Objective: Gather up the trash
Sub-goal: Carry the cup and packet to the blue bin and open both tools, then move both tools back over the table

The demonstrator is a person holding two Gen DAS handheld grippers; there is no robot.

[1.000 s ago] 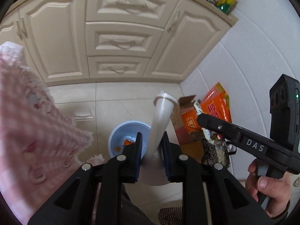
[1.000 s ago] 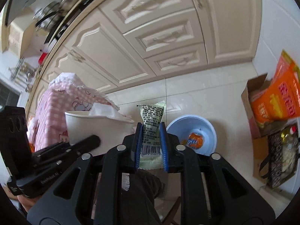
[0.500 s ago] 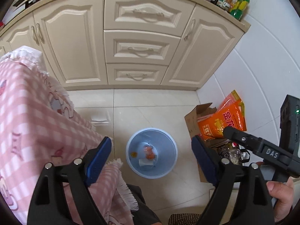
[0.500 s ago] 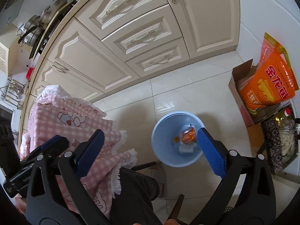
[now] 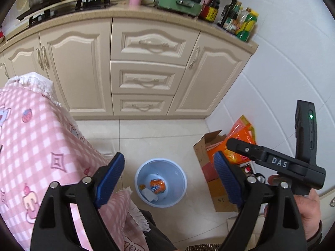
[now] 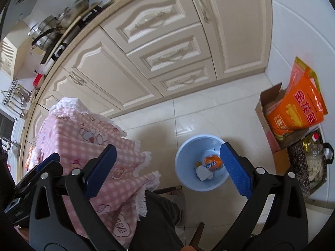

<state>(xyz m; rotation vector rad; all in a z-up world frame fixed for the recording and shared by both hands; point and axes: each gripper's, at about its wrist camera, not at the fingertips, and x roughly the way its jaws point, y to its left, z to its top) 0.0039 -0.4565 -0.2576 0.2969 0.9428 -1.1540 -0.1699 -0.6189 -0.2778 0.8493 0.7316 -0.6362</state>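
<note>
A light blue bin stands on the tiled floor below both grippers; it also shows in the right wrist view. Inside lie an orange soda can, white paper trash and a small orange scrap. My left gripper is wide open and empty, high above the bin. My right gripper is wide open and empty too; its body shows at the right of the left wrist view.
A table with a pink checked cloth is at the left. A cardboard box with an orange bag stands by the white wall at the right. Cream cabinets line the back. My leg shows below.
Both grippers opened and let go: the left dropped the white paper cup, the right the green snack packet. Both then rose higher above the bin.
</note>
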